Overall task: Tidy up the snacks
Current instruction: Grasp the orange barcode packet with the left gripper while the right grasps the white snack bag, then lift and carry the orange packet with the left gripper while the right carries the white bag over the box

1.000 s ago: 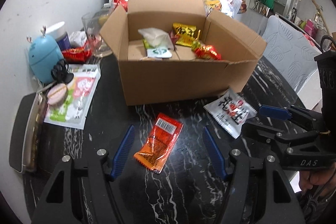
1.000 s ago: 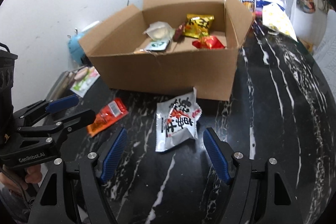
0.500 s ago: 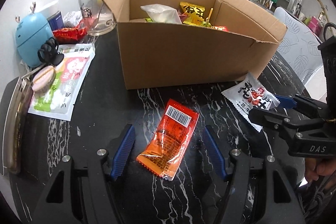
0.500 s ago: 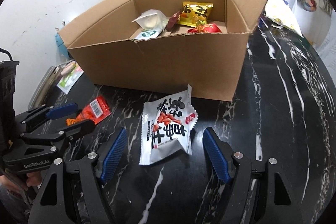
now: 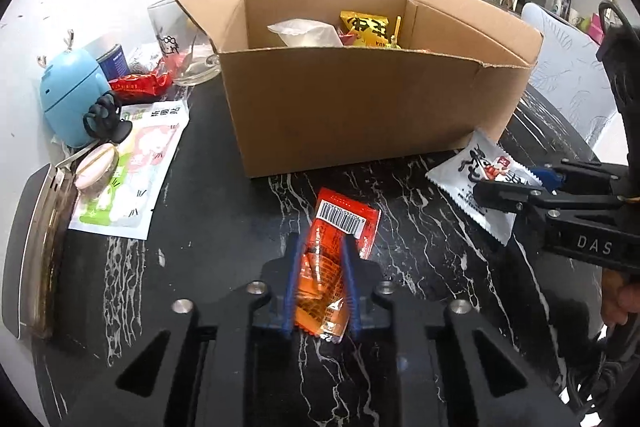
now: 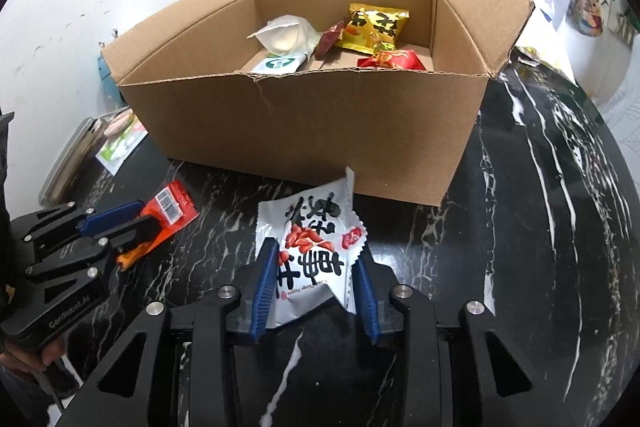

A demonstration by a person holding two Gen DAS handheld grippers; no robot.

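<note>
Lying flat on the black marble table [image 5: 224, 211], just in front of the cardboard box's [image 5: 360, 115] near wall, with long axis running from barcode end toward the box back to the near edge: orange snack packet [image 5: 332, 259], pinched across its narrow width by the left gripper [image 5: 320, 281], blue pads pressed against both long sides. Beside it, toward the right-hand edge and almost touching the box's near right corner: white peanut packet [image 6: 316, 259], bracketed by the right gripper [image 6: 314, 287], pads drawn in against its crumpled flanks, apparently clenched on it, though firm contact on the right pad cannot be told for sure. Both packets still resting on the marble, neither lifted. Straight ahead and upward of both grippers: the open box top, so likely a lift over the near wall next, left arm nearer the left half, right arm nearer the right. Seen only from the right wrist: box floor with yellow packet [image 6: 376, 27], red packet [image 6: 394, 59] and white pouch [image 6: 286, 37]. Seen only from the left wrist: blue gadget [image 5: 74, 95] and glass [image 5: 180, 47] along the left edge.
</note>
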